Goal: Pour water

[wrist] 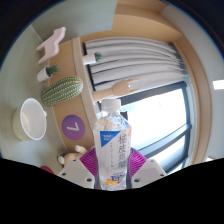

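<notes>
Between the two fingers: one clear plastic water bottle (113, 148), white and blue label, white cap pointing up and slightly away. Both pink pads (92, 160) press against its lower sides, so the gripper (113, 170) is clenched on the bottle and holds it tilted, above the table.

Just beside the left finger: small pale rounded items (74, 154), too small to identify.

Ahead and left of the bottle: purple round disc (72, 125) marked with a white figure, lying flat on the pale table (20, 80).

Left of the disc: cream-coloured cup (31, 121), open mouth toward the camera.

Beyond the cup: green cactus-shaped object (62, 90) lying on its side; a second small green object (47, 73) behind it.

Beyond the bottle: grey curtain (125, 65), gathered, and a bright window (160, 120) with dark frame.
</notes>
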`<state>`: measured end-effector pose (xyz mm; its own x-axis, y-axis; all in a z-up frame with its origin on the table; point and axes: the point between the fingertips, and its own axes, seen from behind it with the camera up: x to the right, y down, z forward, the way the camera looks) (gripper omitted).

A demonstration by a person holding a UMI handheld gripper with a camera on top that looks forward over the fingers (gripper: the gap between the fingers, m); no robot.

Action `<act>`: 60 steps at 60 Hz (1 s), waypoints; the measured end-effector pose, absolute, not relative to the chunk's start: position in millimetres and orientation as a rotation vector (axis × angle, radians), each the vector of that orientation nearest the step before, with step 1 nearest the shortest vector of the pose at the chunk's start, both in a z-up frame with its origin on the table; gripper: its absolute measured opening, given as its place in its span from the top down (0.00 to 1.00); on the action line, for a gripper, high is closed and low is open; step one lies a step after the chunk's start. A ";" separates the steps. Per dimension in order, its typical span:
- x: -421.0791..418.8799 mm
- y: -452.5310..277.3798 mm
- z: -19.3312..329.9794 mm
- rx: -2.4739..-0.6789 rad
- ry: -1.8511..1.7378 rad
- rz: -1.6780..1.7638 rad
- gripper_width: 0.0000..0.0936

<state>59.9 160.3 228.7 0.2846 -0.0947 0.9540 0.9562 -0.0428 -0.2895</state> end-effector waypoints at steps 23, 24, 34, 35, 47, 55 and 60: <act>112.9 166.6 186.3 -1.680 -0.048 -0.072 0.61; 114.1 167.1 181.0 -1.686 -0.036 -0.055 0.61; 113.8 168.1 125.4 -1.758 0.016 0.031 0.61; 114.3 168.4 122.1 -1.760 0.018 0.031 0.61; 113.0 165.3 92.4 -1.764 0.017 0.051 0.61; 111.2 159.8 93.5 -1.751 -0.001 0.034 0.59; 113.7 159.4 93.8 -1.756 0.030 0.054 0.48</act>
<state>113.7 159.4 93.8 0.9985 0.0100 -0.0535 -0.0507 -0.1853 -0.9814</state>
